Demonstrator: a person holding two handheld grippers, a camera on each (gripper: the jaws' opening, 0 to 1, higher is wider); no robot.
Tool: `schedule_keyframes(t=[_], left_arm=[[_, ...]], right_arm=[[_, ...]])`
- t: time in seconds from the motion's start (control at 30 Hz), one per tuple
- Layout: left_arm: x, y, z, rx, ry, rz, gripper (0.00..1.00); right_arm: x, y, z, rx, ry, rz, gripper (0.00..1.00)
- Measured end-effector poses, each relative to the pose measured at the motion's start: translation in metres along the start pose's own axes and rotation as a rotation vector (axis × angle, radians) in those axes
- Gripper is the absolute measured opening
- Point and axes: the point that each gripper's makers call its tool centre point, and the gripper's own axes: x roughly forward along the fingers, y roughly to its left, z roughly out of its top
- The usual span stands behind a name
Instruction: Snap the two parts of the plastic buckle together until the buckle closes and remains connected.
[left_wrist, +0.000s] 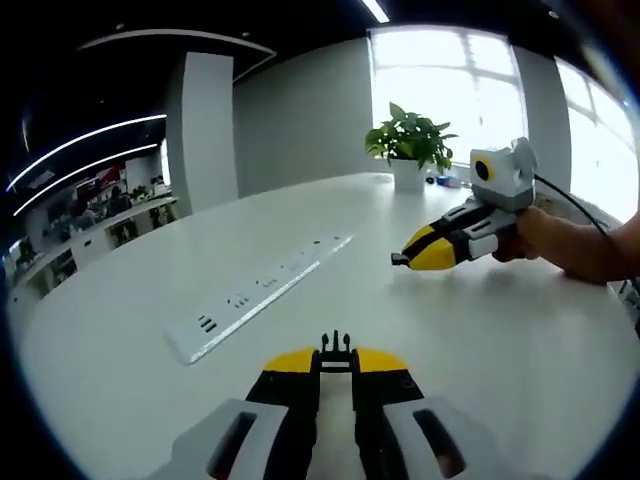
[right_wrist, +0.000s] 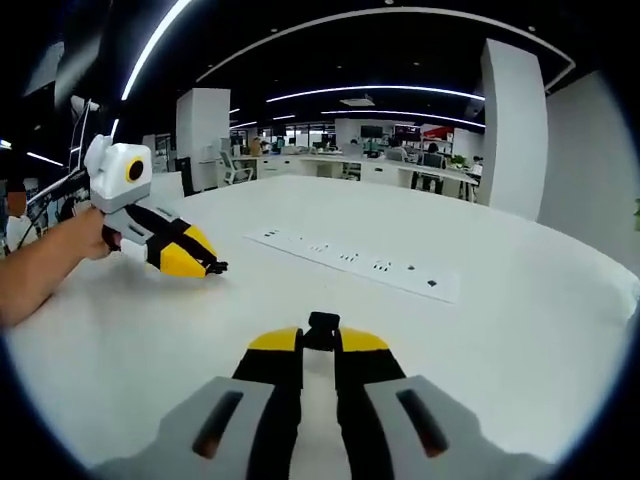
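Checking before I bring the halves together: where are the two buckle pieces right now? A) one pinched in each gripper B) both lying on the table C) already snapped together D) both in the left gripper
A: the left gripper and the right gripper each pinch a black buckle piece, well apart above the white table.

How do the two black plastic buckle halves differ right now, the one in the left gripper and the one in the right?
The black pronged buckle half shows thin prongs pointing outward, while the black blocky buckle half ends blunt and squarish. The pronged one sits in the left gripper, the blocky one in the right gripper. Both are clamped at the jaw tips, apart over the white table.
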Motion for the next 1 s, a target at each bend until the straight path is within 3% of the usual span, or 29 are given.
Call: schedule_keyframes(t=[0.33, 0.57, 0.8, 1.0], left_arm=[[-0.008, 0.001, 0.015, 0.018, -0.033, 0.010, 0.09], [-0.018, 0.002, 0.028, -0.020, -0.058, 0.013, 0.10], [-0.034, -0.007, 0.045, -0.024, -0.049, 0.006, 0.10], [-0.044, -0.014, 0.062, -0.005, -0.067, 0.017, 0.10]], right_arm=[[-0.009, -0.002, 0.020, -0.013, -0.035, -0.013, 0.10], [-0.014, 0.004, 0.033, -0.014, -0.048, 0.013, 0.10], [-0.029, 0.006, 0.056, -0.022, -0.082, 0.012, 0.10], [-0.034, 0.006, 0.062, -0.025, -0.084, 0.015, 0.10]])
